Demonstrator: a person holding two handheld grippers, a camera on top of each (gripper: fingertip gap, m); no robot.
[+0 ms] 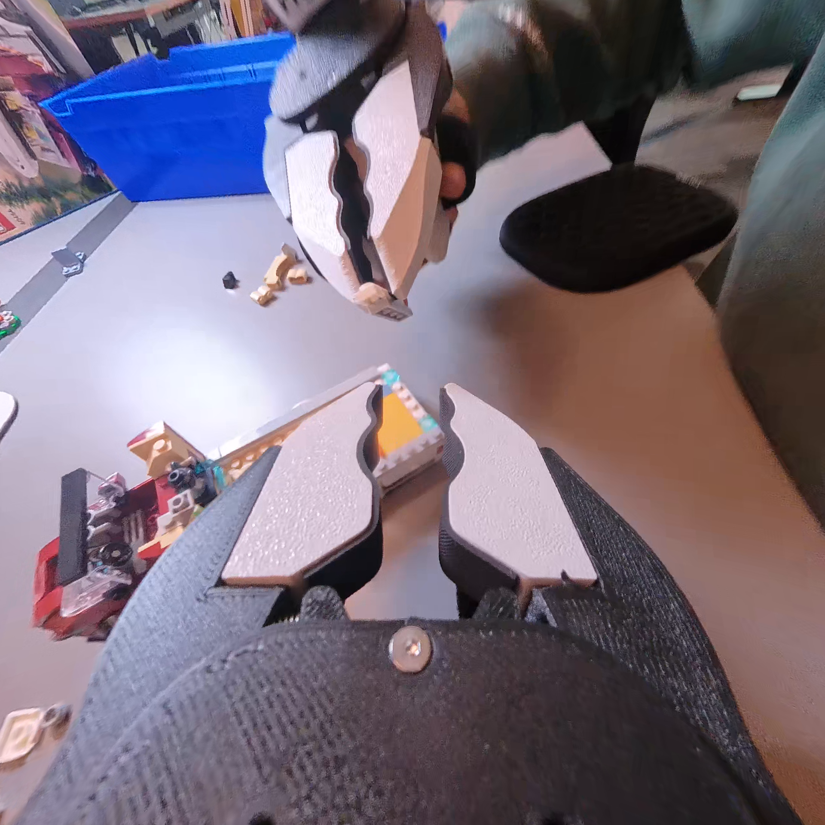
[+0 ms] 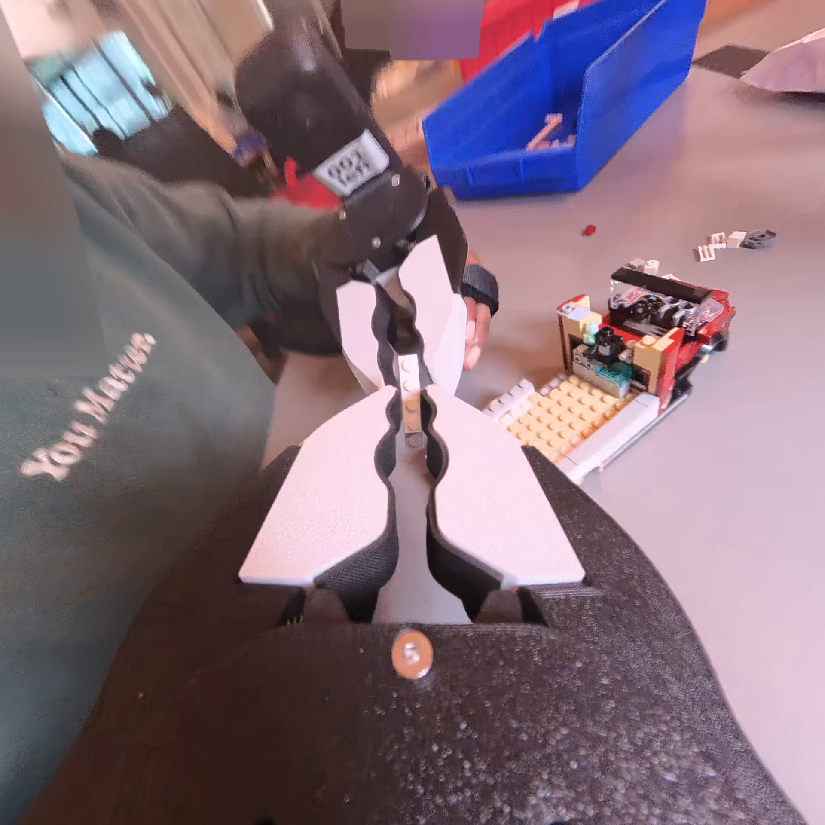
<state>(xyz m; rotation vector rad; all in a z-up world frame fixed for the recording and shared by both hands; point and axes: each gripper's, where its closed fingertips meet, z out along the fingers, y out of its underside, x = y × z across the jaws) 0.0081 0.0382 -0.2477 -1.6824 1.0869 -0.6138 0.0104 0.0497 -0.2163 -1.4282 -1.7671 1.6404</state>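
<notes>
My right gripper (image 2: 410, 393) is shut on a narrow strip of bricks (image 2: 410, 410), white at the far end, then tan, then grey, and holds it above the grey table (image 2: 669, 535). In the left wrist view the right gripper (image 1: 384, 294) hangs over the table with the strip (image 1: 386, 308) seen end-on at its tips. My left gripper (image 1: 410, 393) is open and empty. It is above the white-edged studded floor (image 1: 402, 428) of a brick build, and its pads do not press on it. In the right wrist view the left gripper (image 2: 404, 357) faces mine, just beyond the strip's white end.
A red brick vehicle (image 2: 669, 321) joins the tan floor (image 2: 567, 415). A blue bin (image 2: 558, 134) stands behind. Loose tan pieces (image 1: 277, 277), a black bit (image 1: 229, 280) and other small parts (image 2: 732, 241) lie about. A black chair pad (image 1: 616, 227) is at the table's edge. Only a small space, under 4 cm, lies between the two pairs of fingers.
</notes>
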